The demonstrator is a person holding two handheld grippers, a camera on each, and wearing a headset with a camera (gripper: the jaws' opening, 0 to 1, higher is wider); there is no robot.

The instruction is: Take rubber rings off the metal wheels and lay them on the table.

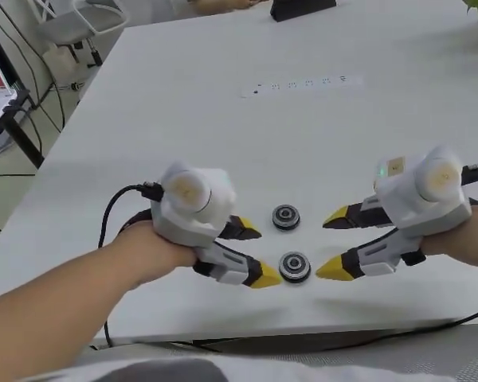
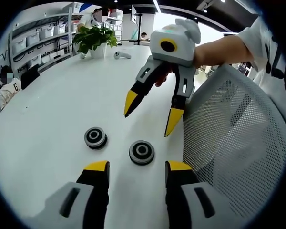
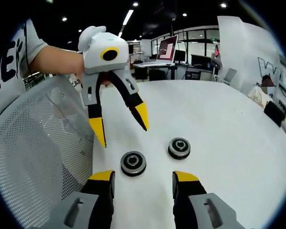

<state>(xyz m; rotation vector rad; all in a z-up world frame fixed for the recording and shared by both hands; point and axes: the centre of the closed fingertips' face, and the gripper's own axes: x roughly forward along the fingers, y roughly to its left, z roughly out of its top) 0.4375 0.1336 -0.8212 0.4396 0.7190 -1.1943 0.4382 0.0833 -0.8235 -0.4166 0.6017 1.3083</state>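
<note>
Open-plan office: monitor [image 3: 168,47], shelves of bins [image 2: 38,44], mesh chair [image 2: 238,143], potted plant [image 2: 96,36].

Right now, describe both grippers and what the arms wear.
Both the left gripper and right gripper have rounded white housings, grey-and-black jaws and pointed yellow tips. A black cable trails from the left one; the right carries a small green mark on top. Forearms are bare below a short grey sleeve with dark lettering.

The head view looks steeply down from the near edge of the table [image 1: 223,119], close above the work. Each gripper view sits low over the tabletop, close in, facing the other: the left gripper [image 1: 263,256] looks at the right gripper [image 1: 325,247], and back. All three share the far wheel [image 1: 286,216] and the near wheel [image 1: 294,267].
</note>
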